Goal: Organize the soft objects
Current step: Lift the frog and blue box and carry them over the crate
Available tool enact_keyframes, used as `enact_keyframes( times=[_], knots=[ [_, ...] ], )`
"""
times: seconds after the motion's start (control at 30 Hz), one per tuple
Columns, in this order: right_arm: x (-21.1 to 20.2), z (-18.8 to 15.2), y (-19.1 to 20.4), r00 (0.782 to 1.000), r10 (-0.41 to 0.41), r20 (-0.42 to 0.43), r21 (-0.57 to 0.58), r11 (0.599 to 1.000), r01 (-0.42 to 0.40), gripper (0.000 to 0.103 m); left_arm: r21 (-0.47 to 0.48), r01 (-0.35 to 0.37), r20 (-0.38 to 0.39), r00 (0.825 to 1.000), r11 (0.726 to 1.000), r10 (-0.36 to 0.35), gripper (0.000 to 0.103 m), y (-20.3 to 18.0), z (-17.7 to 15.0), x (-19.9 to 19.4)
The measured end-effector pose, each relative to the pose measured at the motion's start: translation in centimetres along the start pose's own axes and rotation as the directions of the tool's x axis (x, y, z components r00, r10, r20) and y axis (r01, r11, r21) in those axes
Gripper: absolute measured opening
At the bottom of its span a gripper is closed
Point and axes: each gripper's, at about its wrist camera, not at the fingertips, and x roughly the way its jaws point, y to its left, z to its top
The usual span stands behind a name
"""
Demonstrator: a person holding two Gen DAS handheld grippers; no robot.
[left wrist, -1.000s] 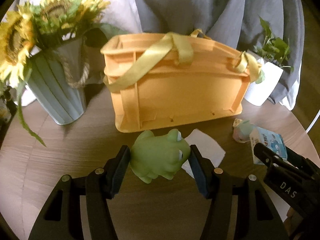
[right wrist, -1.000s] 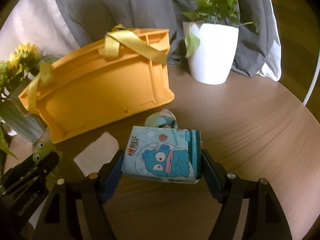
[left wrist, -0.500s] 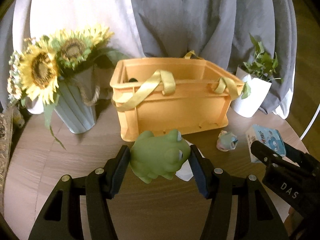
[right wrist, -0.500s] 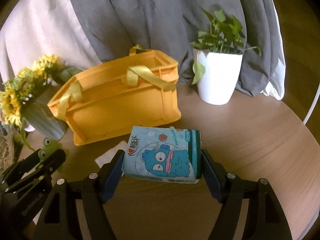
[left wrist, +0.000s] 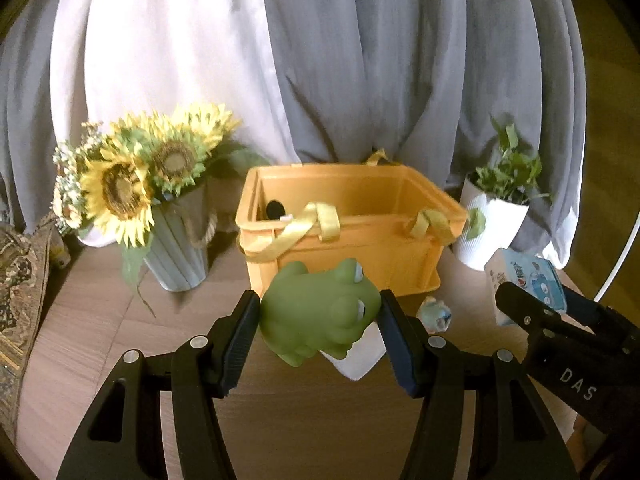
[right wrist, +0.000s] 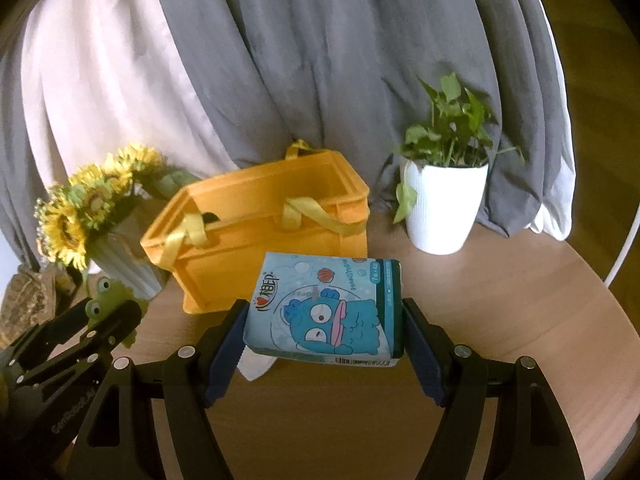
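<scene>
My left gripper [left wrist: 318,320] is shut on a soft green frog toy [left wrist: 320,310], held above the round wooden table [left wrist: 100,320] in front of the orange basket [left wrist: 360,256]. My right gripper [right wrist: 324,328] is shut on a blue tissue pack [right wrist: 324,308] with a cartoon monster print. The orange basket [right wrist: 272,240] has yellow ribbon handles and stands open at the top; something dark lies inside at its left end. A small pale blue soft toy [left wrist: 434,314] and a white cloth [left wrist: 356,360] lie on the table below the frog. The frog toy [right wrist: 106,294] also shows at the left of the right wrist view.
A vase of sunflowers [left wrist: 176,248] stands left of the basket, a white pot with a green plant [right wrist: 444,204] to its right. Grey and white curtains [left wrist: 320,60] hang behind. A patterned cushion [left wrist: 16,280] lies at the far left edge.
Both grippers have risen with the frog and the tissue pack still gripped. The basket now sits lower and smaller in view, and its open top shows.
</scene>
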Motion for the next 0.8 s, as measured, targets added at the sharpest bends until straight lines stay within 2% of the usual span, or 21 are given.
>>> enact_keyframes(
  times=[0.47, 0.8],
  knots=[
    [-1.8, 2.8, -0.3, 0.996, 0.051, 0.079, -0.048, 0.998, -0.047, 0.075, 0.020, -0.031, 0.119, 0.992, 0.999, 0.028, 0.059, -1.5, 2.7, -2.6],
    [-2.4, 5.8, 0.7, 0.983, 0.091, 0.159, -0.101, 0.992, -0.076, 0.075, 0.033, -0.042, 0.186, 0.982, 0.999, 0.035, 0.059, -1.9, 5.6, -2.9]
  ],
)
